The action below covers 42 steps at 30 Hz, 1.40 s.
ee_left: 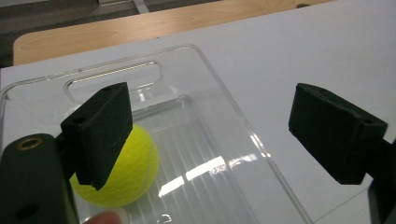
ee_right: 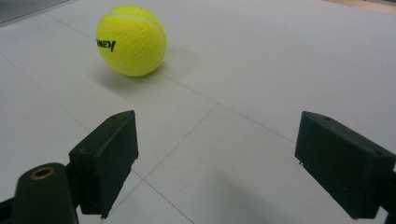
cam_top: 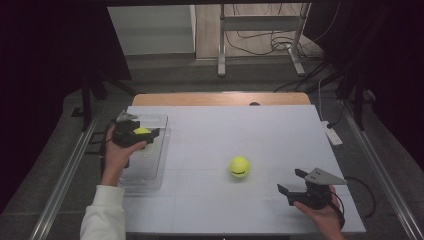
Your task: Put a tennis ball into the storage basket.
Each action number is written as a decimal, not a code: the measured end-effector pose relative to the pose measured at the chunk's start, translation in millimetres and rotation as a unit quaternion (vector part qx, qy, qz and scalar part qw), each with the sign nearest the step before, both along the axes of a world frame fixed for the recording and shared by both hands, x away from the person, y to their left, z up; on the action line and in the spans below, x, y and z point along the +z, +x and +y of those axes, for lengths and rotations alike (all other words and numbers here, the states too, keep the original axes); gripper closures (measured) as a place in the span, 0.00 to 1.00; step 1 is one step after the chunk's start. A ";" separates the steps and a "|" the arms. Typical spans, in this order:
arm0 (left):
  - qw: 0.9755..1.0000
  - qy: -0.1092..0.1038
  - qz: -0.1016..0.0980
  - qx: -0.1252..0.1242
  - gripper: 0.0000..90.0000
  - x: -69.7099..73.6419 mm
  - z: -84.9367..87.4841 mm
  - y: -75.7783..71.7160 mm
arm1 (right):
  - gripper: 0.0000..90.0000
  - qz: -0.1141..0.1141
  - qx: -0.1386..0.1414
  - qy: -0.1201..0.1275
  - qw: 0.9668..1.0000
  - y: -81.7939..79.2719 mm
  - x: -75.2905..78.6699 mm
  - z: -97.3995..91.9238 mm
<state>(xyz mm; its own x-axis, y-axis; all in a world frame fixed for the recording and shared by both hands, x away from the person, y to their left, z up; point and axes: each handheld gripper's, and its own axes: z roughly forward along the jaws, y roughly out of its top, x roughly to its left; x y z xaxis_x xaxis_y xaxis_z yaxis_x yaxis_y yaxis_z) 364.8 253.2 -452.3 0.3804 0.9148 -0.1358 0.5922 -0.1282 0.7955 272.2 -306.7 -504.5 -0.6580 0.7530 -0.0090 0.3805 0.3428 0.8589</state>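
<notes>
Hovering over the clear plastic bin point(cam_top: 150, 165), the left gripper point(cam_top: 142, 134) has its jaws spread apart with nothing between them. One tennis ball point(ee_left: 122, 169) lies inside the bin, on its ribbed floor near the handle-slot end, partly hidden behind one jaw in the left gripper view (not pinched, the other jaw stands well clear). Bin sits at the left edge of the white table point(cam_top: 240, 125). Second tennis ball point(cam_top: 239, 167) rests on the bare table, well to the right of the bin. Right gripper point(cam_top: 291, 182) sits further from the bin than that ball, jaws wide and empty, pointed toward it, not touching.
</notes>
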 end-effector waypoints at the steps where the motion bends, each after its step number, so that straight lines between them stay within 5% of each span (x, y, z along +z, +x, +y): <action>1: 1.000 -0.003 0.000 -0.001 0.16 0.8 -1.1 -1.1 | 0.15 0.000 0.000 0.000 1.000 0.0 0.0 0.1; 25: 0.996 -0.039 -0.016 -0.076 0.16 7.2 -34.4 -18.5 | 0.15 -0.002 -0.008 -0.004 1.000 -7.7 0.3 -6.9; 42: 0.994 -0.035 -0.014 -0.102 0.15 5.3 -49.4 -23.2 | 0.15 -0.002 -0.004 -0.005 1.000 -6.3 -0.1 -5.7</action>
